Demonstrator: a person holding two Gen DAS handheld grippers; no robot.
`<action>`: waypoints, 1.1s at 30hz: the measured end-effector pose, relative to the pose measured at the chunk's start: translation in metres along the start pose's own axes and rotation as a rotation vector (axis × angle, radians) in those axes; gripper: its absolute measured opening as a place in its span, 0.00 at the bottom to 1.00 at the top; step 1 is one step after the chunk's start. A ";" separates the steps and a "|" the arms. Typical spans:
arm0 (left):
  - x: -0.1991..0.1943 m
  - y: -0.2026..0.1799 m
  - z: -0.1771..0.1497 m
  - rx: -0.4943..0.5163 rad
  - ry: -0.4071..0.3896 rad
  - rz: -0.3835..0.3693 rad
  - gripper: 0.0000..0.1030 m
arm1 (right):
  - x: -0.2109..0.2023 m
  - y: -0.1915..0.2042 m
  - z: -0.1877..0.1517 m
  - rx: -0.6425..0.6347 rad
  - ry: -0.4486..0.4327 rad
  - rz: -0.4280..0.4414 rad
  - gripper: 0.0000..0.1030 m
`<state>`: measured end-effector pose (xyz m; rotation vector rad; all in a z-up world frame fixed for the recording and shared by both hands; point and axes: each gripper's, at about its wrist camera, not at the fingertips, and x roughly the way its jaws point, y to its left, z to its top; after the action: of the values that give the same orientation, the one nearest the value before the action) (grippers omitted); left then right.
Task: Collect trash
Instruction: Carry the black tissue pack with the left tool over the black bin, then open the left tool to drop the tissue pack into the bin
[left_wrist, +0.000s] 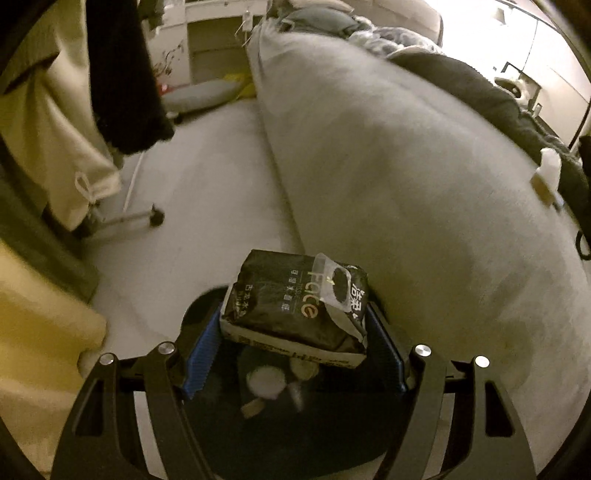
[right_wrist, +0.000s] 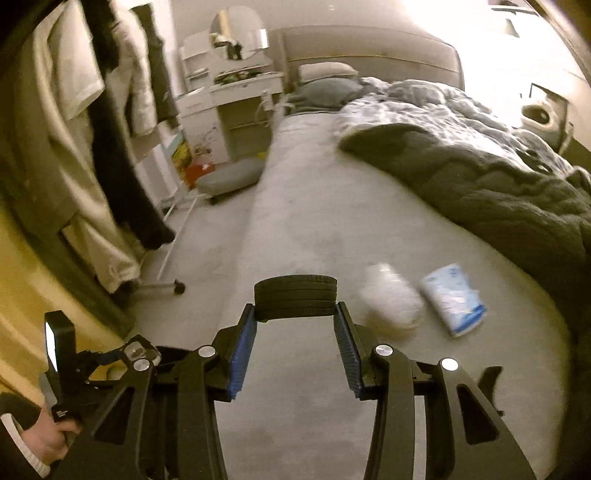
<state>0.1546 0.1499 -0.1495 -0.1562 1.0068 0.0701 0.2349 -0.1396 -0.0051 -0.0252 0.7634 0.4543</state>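
My left gripper (left_wrist: 295, 332) is shut on a black tissue pack (left_wrist: 295, 302) and holds it over a dark trash bin (left_wrist: 273, 398) with a few scraps inside. My right gripper (right_wrist: 295, 317) is shut on a round black lid-like object (right_wrist: 295, 297) held above the bed. On the grey sheet to its right lie a white container (right_wrist: 391, 299) and a blue-and-white packet (right_wrist: 454, 299). The left gripper's body (right_wrist: 74, 369) and the hand holding it show at the lower left of the right wrist view.
The bed (left_wrist: 406, 177) fills the right side, with a dark blanket (right_wrist: 480, 177) bunched at its far side. Hanging clothes on a wheeled rack (left_wrist: 74, 129) stand on the left. A grey cushion (right_wrist: 232, 177) and a white dresser (right_wrist: 240, 96) stand at the far end.
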 end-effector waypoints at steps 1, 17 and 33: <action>0.000 0.003 -0.003 -0.007 0.007 0.002 0.74 | 0.001 0.008 0.000 -0.008 0.004 0.016 0.42; 0.032 0.032 -0.033 -0.066 0.138 0.001 0.74 | 0.048 0.101 -0.023 -0.129 0.121 0.177 0.42; 0.053 0.048 -0.055 -0.064 0.226 -0.047 0.82 | 0.107 0.161 -0.052 -0.212 0.268 0.210 0.42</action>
<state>0.1309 0.1873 -0.2279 -0.2501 1.2267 0.0421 0.2029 0.0375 -0.0926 -0.2087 0.9834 0.7407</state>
